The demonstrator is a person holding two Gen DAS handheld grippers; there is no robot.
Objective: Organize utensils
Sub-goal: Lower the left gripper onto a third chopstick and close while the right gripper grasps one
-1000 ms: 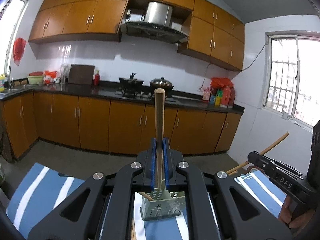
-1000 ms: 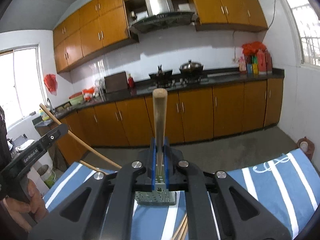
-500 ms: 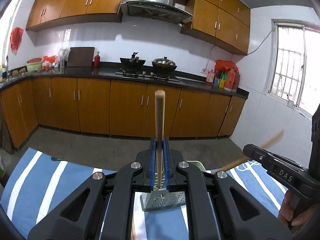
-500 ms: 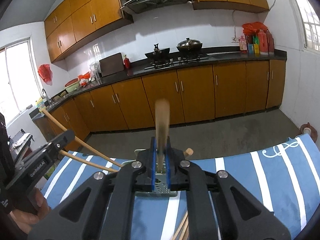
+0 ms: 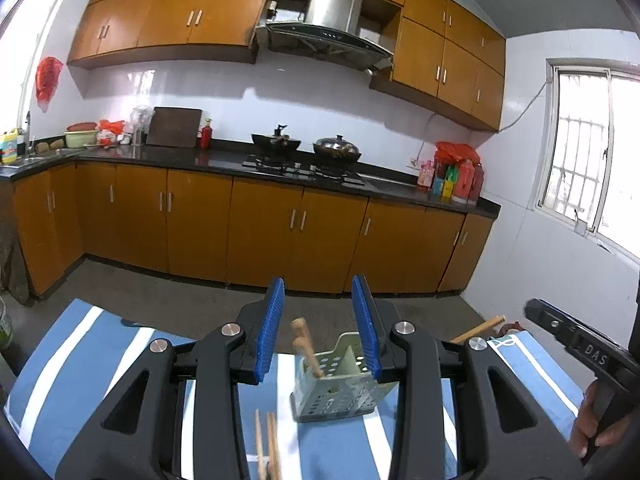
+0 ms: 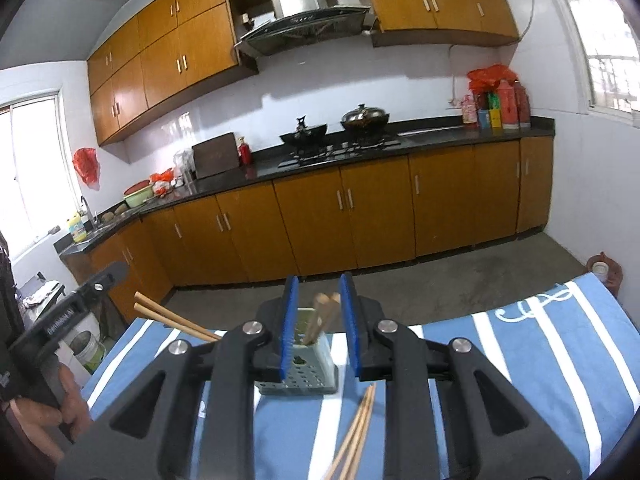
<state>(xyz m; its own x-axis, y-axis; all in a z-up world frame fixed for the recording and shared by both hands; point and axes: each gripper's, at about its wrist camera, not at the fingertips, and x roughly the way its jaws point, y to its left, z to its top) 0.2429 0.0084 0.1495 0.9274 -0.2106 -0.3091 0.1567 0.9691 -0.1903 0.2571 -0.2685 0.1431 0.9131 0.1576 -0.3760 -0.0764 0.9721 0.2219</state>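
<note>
Both claws, left (image 5: 320, 328) and right (image 6: 319, 324), have just opened, holding nothing; loose chopsticks (image 6: 354, 432) lie below them, pointing toward the holder (image 5: 340, 384).

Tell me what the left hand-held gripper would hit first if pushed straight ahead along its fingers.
Probably the chopsticks standing in the perforated holder. They sit between the open jaws of the left hand-held gripper, which have just been opening. Depth is hard to judge.
</note>
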